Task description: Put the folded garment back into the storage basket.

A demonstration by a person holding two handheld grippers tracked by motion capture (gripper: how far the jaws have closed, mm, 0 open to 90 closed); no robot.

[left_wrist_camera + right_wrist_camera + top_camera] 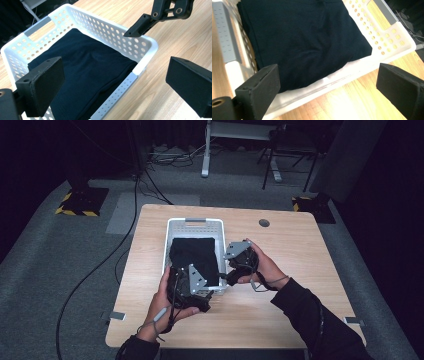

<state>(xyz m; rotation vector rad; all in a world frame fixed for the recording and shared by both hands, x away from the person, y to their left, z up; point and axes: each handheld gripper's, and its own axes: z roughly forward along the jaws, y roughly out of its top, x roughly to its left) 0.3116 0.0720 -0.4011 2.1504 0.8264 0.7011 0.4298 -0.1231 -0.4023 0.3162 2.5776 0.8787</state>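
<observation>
Folded dark garment [194, 257] lies inside the white perforated basket [195, 225] at frame centre, seemingly already packed. Left gripper [115, 82] and right gripper [329, 87] hover spread and empty at its near corners; little apparently remains.

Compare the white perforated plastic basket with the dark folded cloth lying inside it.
The white perforated plastic basket is pale and stiff, its walls dotted with round holes; the dark folded cloth is near-black, soft and unbroken. The basket stands on the wooden table, while the cloth lies inside the basket, below its rim. Both are roughly rectangular. Both open tools, left and right, hover near the basket's corner.
</observation>
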